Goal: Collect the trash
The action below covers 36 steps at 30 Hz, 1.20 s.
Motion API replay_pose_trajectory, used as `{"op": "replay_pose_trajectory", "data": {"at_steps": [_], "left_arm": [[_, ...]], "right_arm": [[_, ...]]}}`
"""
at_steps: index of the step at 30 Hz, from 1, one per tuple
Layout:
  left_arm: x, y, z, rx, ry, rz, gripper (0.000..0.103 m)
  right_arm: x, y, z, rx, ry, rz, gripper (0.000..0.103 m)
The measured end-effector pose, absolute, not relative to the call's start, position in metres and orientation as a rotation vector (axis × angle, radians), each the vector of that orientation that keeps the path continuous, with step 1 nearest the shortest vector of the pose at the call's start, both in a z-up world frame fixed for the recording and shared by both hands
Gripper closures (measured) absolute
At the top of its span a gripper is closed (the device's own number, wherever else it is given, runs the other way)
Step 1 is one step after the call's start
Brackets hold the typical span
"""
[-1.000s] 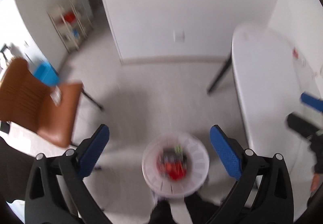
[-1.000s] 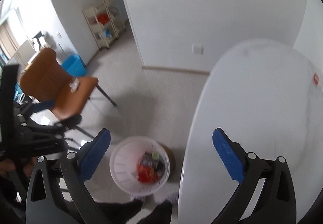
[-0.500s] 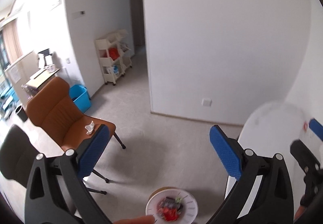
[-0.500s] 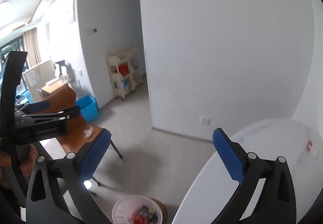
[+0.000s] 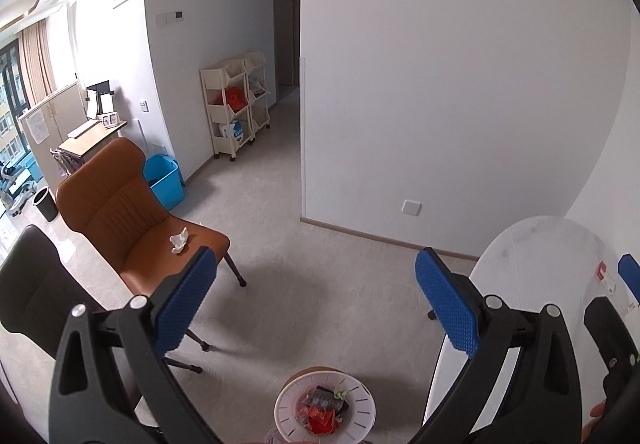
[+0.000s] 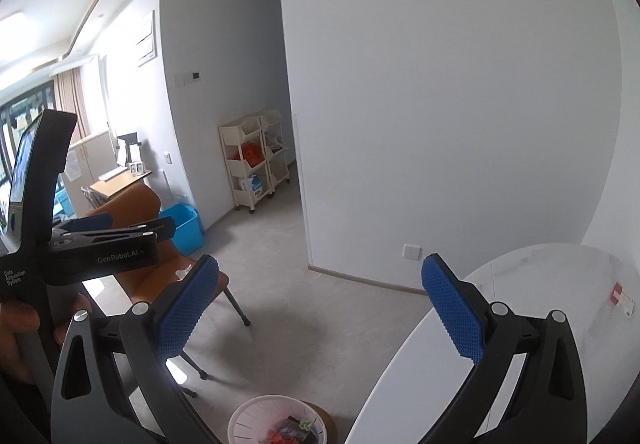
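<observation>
A white slatted waste basket [image 5: 362, 402] stands on the floor below me, holding red and dark wrappers; it also shows in the right wrist view [image 6: 244, 418]. A crumpled white tissue [image 5: 179, 239] lies on the seat of the brown chair [image 5: 120, 212]. A small red and white packet [image 6: 621, 299] rests on the white round table [image 6: 520, 292]. My left gripper [image 5: 316, 308] is open and empty, high above the floor. My right gripper [image 6: 320, 308] is open and empty too, beside the table edge.
A dark chair [image 5: 32, 292] stands at the left. A blue bin [image 5: 164, 180], a cream shelf cart [image 5: 236, 104] and a black bin [image 5: 45, 202] line the far wall. A white wall corner [image 5: 304, 148] juts out ahead. A hand [image 6: 20, 324] holds the left gripper.
Both cameras have tilted up from looking down at the basket to looking across the room. The basket slid to the bottom of both views and the chair with the tissue came into sight.
</observation>
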<state>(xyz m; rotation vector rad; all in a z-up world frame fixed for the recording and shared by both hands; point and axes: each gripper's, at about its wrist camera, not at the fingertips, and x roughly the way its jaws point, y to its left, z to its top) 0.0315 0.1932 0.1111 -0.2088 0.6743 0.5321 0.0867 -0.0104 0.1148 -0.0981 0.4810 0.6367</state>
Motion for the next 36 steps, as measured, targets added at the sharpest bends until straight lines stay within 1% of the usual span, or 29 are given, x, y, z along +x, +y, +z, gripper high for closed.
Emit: {"op": "replay_pose_trajectory", "data": {"at_steps": [36], "left_arm": [[0.033, 0.202, 0.102, -0.198, 0.716, 0.474, 0.008]], "right_arm": [[0.079, -0.001, 0.113, -0.118, 0.535, 0.571, 0.002]]}}
